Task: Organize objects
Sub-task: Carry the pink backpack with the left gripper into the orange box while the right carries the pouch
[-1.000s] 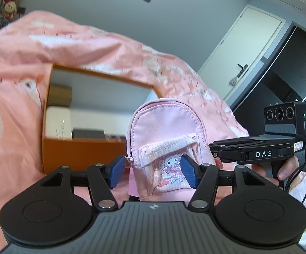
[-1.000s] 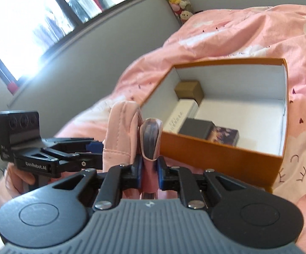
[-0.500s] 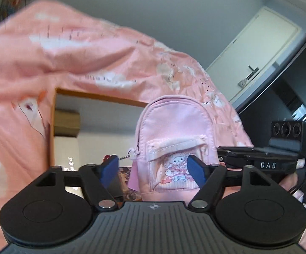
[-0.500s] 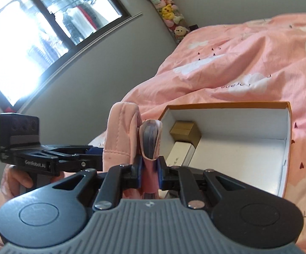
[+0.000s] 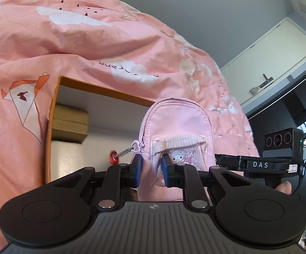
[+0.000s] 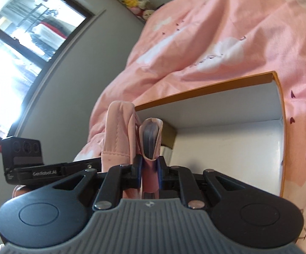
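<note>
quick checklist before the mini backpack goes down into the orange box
1. Left gripper grip: its jaws have just been closing and now pinch the front pocket of the mini backpack: ok.
2. Right gripper grip: shut on the backpack's strap: ok.
3. Backpack upright, over the orange box: ok.
4. Free floor space in the box to the right of the brown carton: ok.
5. Red charm hanging loose, may snag: cannot tell.

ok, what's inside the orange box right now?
In the orange box: a tan box against the far wall and a white box in front of it. The pink mini backpack and gripper bodies hide the rest of the floor.
</note>
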Demonstrator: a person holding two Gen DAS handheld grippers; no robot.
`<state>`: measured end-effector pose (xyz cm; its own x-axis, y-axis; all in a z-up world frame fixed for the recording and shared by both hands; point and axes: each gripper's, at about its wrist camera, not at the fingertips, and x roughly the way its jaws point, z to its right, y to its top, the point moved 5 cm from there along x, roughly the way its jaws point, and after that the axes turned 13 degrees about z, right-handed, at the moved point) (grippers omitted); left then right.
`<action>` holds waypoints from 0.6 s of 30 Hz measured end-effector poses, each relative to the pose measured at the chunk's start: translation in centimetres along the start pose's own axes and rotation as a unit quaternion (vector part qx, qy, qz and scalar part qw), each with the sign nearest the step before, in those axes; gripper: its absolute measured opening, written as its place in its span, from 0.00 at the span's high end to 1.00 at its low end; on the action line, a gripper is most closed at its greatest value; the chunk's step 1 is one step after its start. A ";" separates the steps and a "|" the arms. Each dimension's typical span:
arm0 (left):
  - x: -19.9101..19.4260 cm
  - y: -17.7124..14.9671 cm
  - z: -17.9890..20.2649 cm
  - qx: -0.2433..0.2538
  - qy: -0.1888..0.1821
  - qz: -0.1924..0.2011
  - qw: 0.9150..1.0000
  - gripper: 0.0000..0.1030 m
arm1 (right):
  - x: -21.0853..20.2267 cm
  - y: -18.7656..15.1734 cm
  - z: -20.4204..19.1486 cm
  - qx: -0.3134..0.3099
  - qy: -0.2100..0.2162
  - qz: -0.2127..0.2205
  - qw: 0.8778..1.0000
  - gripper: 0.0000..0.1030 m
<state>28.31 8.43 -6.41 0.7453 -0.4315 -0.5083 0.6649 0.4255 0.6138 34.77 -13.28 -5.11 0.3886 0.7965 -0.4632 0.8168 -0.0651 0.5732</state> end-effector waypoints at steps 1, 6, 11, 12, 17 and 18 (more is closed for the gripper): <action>0.2 0.1 0.0 0.008 0.008 0.000 1.000 0.80 | 0.4 0.1 0.3 0.001 -0.003 -0.003 1.000 0.85; 0.3 0.7 -0.2 0.042 0.048 0.004 0.998 0.83 | 2.8 0.3 1.4 0.007 -0.028 -0.025 0.999 0.85; -0.6 1.3 -0.9 0.053 0.073 0.001 0.996 0.84 | 5.3 0.7 1.8 0.024 -0.021 -0.046 0.998 0.85; -0.8 1.4 -1.1 0.053 0.076 0.001 0.996 0.84 | 5.9 0.8 1.8 0.022 -0.023 -0.050 0.998 0.85; -1.1 1.4 -2.1 0.063 0.114 -0.012 0.991 0.84 | 8.9 0.6 2.8 0.023 -0.056 -0.090 0.994 0.85; -1.1 1.4 -2.3 0.064 0.119 -0.014 0.991 0.84 | 9.4 0.5 3.1 0.019 -0.065 -0.095 0.993 0.85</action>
<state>28.51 11.28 -6.41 0.7271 -0.2346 -0.6452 0.6853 0.3051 0.6613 40.10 -7.70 -11.25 0.2750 0.7129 -0.6451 0.8952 0.0548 0.4422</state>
